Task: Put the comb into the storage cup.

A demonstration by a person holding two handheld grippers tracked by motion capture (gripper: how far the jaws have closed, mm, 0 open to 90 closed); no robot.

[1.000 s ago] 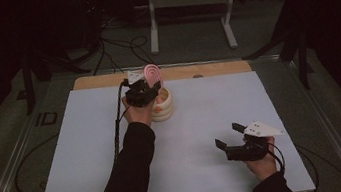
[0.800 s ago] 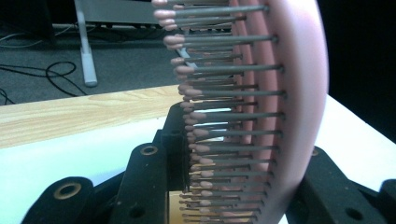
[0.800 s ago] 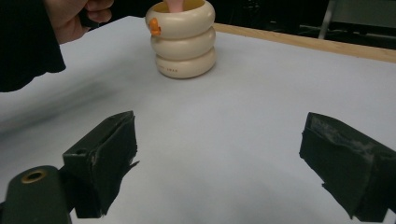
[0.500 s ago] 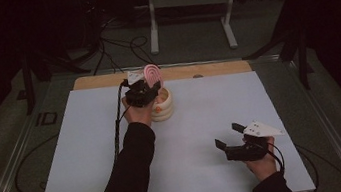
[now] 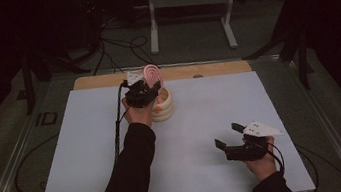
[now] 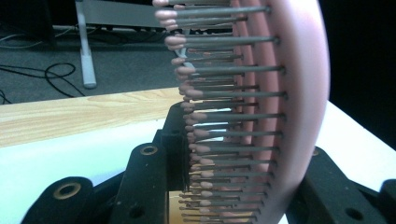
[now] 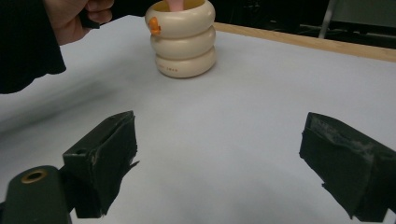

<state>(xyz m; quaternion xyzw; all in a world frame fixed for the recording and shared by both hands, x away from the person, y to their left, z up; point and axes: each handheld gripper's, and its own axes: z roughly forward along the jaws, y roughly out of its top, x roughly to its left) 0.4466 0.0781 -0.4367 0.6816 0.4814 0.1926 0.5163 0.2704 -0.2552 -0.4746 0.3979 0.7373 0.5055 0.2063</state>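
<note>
High view, upper centre: left gripper (image 5: 149,88) pinched pink hairbrush (image 5: 151,74), lowering handle into cream holder (image 5: 164,108); needed release next; right gripper (image 5: 230,137) spread, idle.

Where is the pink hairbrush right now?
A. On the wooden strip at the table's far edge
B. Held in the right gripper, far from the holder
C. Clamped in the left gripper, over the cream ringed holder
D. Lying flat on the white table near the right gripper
C: the pink hairbrush stands between the jaws of the left gripper, over the cream ringed holder; the right gripper is open with nothing between its jaws.
</note>
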